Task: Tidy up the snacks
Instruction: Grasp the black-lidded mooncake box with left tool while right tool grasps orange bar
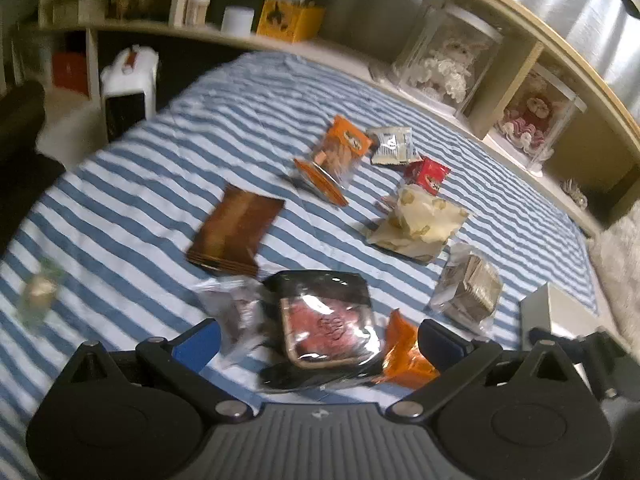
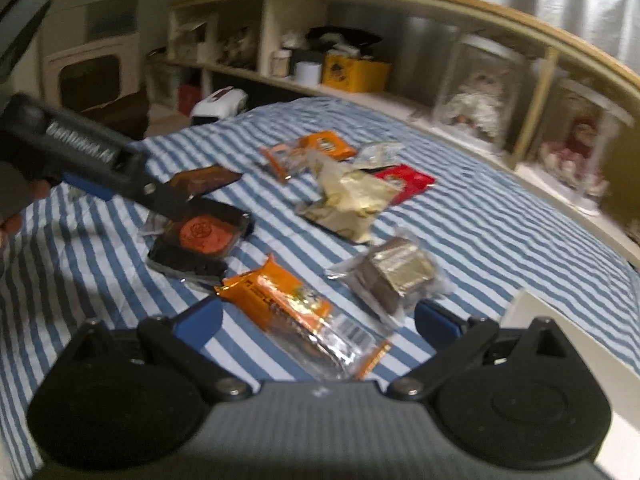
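Lying scattered on a striped quilt (image 1: 132, 184) are glossy crinkled snack packets. The left gripper (image 1: 318, 338), fingers spread, frames a black rectangular pack (image 1: 324, 320). The right gripper (image 2: 318, 320), likewise spread, frames a shiny orange wrapper (image 2: 288, 300).

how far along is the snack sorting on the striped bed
Barely begun: nothing looks grouped yet. The left gripper is open around the black packet with a red disc; the right gripper is open over the orange-and-clear wrapper. The brown flat packet and cream pouch lie scattered.
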Demonstrator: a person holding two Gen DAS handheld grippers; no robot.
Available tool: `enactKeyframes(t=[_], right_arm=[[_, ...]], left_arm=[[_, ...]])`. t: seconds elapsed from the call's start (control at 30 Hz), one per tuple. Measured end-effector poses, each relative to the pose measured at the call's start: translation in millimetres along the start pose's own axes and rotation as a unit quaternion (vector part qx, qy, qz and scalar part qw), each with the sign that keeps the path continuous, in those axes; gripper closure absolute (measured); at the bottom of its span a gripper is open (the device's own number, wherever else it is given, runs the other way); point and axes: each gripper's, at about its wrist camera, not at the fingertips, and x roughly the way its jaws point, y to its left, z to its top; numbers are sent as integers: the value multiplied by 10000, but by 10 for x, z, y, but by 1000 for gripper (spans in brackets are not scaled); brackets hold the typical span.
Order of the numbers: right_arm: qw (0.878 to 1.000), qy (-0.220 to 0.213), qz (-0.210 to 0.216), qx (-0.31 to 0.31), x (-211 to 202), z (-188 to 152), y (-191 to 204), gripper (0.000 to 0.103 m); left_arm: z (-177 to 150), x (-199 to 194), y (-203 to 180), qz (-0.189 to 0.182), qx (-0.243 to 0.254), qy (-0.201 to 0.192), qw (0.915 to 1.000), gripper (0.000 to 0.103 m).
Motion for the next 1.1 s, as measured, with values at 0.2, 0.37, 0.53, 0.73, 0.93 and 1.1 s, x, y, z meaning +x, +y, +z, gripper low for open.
enactKeyframes(t=[0.2, 0.37, 0.53, 0.73, 0.93, 1.1], right_arm=[[9979, 412, 475, -170, 313, 69, -99, 0], [9947, 760, 691, 66, 544, 18, -249, 2], [9921, 909, 823, 247, 621, 8, -327, 2], [9807, 1381, 1333, 369, 493, 9, -284, 4], [9654, 1727, 1878, 543, 221, -62, -52, 11], [9515, 1857, 2353, 694, 41, -89, 185, 22]], left_arm=[[113, 265, -44, -229, -105, 231, 9994, 0], [123, 388, -133, -233, 163, 404, 9988, 0], [103, 458, -175, -155, 400, 605, 9972, 0], [110, 529, -148, -243, 240, 751, 9966, 0], [133, 584, -116, -278, -174, 737, 9967, 0], [128, 651, -206, 16, -16, 707, 9975, 5]])
